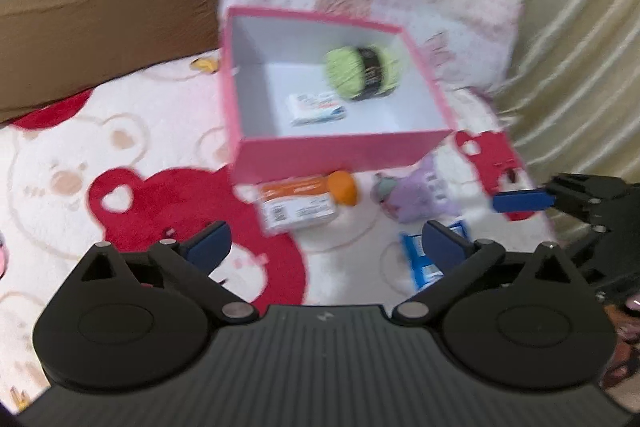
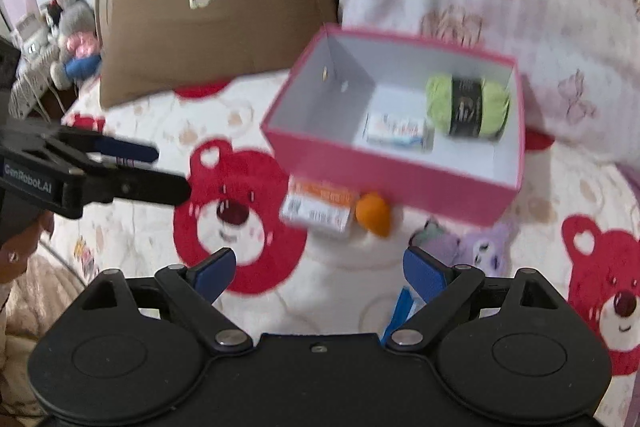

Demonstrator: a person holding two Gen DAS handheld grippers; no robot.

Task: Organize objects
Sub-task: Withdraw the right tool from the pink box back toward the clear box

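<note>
Pink cardboard box (image 1: pixel 340 155) sits open on a bear-print blanket (image 1: pixel 120 147); inside it lie a green yarn ball (image 1: pixel 360 73) and a small white packet (image 1: pixel 316 109). Just in front of the box's near wall lie an orange-and-white carton (image 1: pixel 298 205), an orange object (image 1: pixel 345 187) and a purple plush toy (image 1: pixel 416 193). A blue packet (image 1: pixel 420 259) lies nearest. Left gripper (image 1: pixel 326 247) has its jaws spread wide, holding nothing. Right gripper (image 2: pixel 316 273) likewise stands wide open and empty, above the blanket.
</note>
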